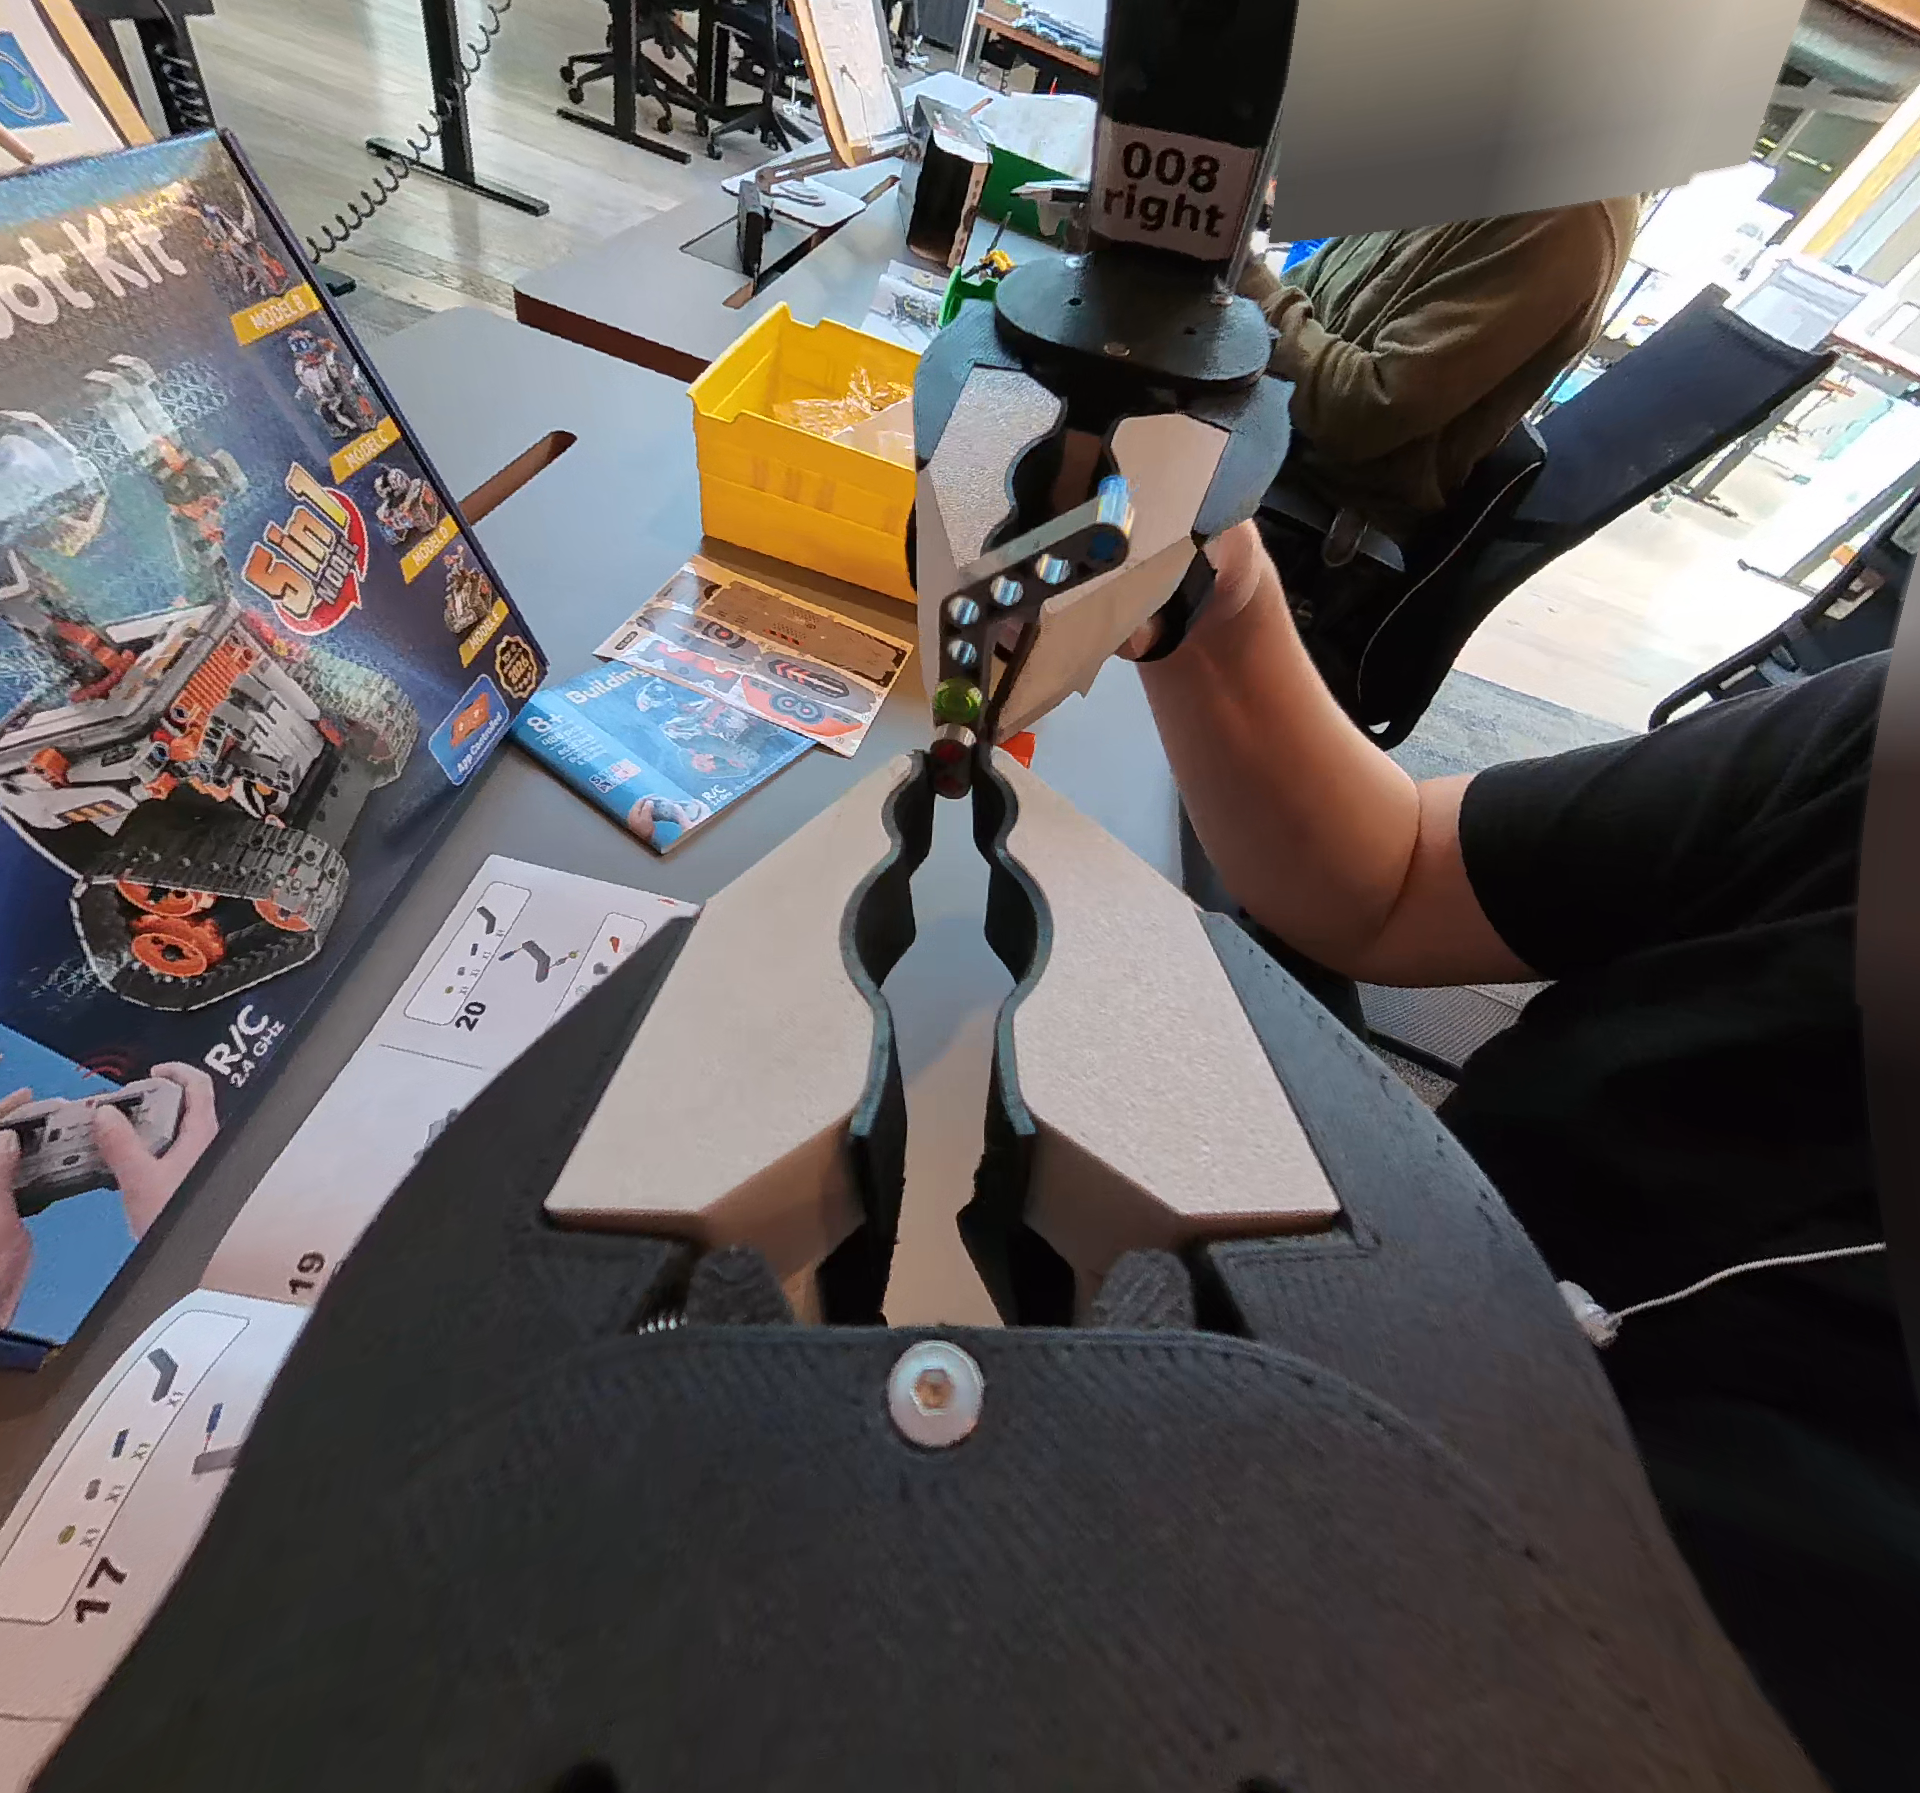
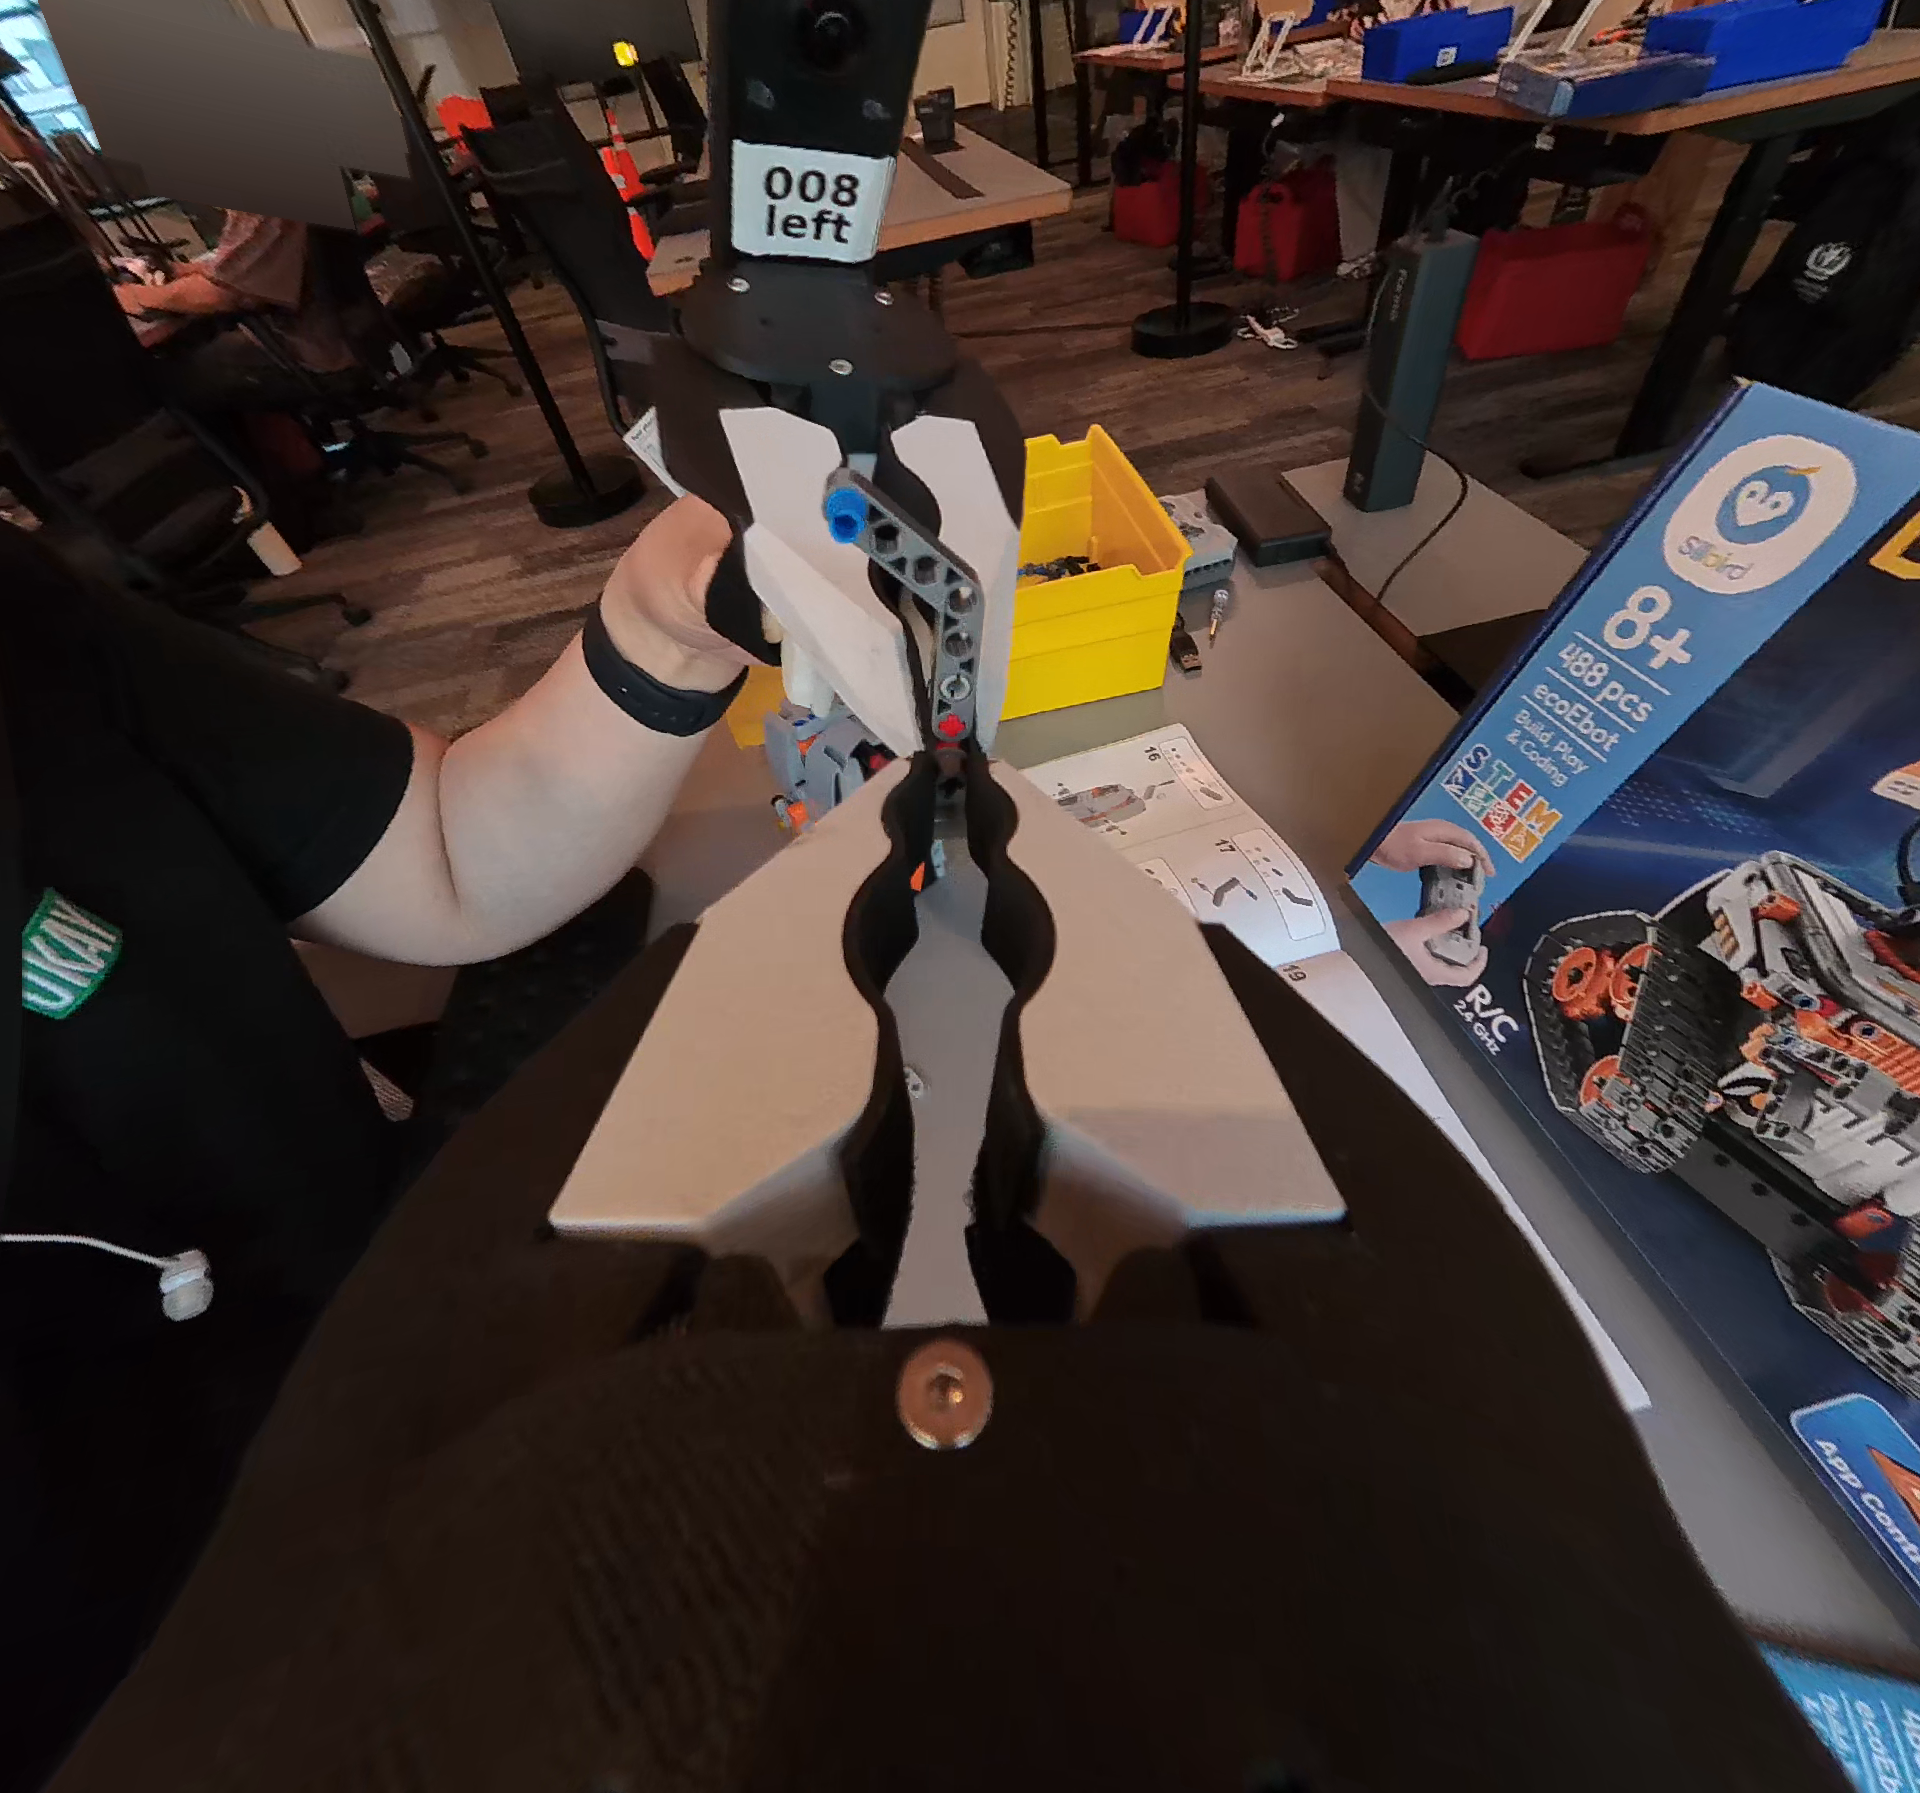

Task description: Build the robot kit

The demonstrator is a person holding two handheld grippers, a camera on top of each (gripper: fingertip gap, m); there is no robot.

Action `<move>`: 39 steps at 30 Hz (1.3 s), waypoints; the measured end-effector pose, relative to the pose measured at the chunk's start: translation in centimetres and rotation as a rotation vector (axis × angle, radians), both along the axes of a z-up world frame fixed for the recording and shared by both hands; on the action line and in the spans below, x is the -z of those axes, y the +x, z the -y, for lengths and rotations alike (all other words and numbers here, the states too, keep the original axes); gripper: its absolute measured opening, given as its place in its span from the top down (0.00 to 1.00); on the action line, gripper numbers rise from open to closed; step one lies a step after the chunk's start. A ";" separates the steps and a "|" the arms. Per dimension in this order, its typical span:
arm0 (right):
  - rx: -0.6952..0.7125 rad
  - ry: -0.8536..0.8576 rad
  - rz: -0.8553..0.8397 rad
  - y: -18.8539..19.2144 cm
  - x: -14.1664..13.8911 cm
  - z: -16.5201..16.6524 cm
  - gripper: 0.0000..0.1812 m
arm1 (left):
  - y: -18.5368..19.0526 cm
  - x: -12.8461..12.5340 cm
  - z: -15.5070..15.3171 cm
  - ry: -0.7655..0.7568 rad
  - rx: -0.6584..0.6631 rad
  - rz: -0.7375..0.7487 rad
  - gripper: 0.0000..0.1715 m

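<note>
My two grippers meet tip to tip above the grey table [image 1: 582, 538]. A bent grey beam [image 1: 997, 595] with a blue pin [image 1: 1112, 496] at its upper end stands up between them. A red axle [image 1: 948, 769] carries a grey bush and a green round piece [image 1: 956, 701] and enters the beam's lowest hole. My left gripper [image 1: 951, 775] is shut on the axle. My right gripper [image 2: 943, 772] is shut on the beam's [image 2: 935, 600] lower end, where the red axle tip [image 2: 948, 727] shows. Each view shows the other gripper coming down from above: the right one [image 1: 994, 725] and the left one [image 2: 923, 741].
The kit's box [image 1: 208, 652] stands on the table, also in the right wrist view [image 2: 1662, 860]. A yellow bin [image 1: 800, 476] of parts, a sticker sheet [image 1: 769, 642], a booklet [image 1: 655, 756] and instruction pages [image 1: 499, 995] lie there. A part-built model [image 2: 821, 756] sits below the grippers. A person [image 1: 1434, 341] sits behind.
</note>
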State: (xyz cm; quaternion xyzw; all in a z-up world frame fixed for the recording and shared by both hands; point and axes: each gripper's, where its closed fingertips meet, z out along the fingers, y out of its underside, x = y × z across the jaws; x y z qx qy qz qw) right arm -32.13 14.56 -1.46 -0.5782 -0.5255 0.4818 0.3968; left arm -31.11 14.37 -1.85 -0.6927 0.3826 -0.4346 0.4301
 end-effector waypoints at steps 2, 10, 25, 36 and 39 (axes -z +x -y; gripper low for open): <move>0.014 0.006 0.017 -0.1 0.3 -0.2 0.97 | -0.1 0.3 -0.3 0.003 -0.022 -0.026 0.97; -0.075 -0.061 -0.045 0.3 -0.2 0.4 0.97 | 0.3 0.2 0.4 -0.013 0.033 0.004 0.97; -0.166 -0.079 0.003 0.5 1.0 1.5 0.97 | 0.6 1.1 1.5 -0.046 0.119 -0.029 0.97; -0.025 -0.026 0.005 0.0 0.8 -0.3 0.97 | 0.2 1.1 -0.2 -0.040 0.018 -0.015 0.97; -0.028 -0.034 -0.004 -0.1 0.7 -0.3 0.97 | 0.1 1.1 -0.3 -0.045 0.019 -0.004 0.97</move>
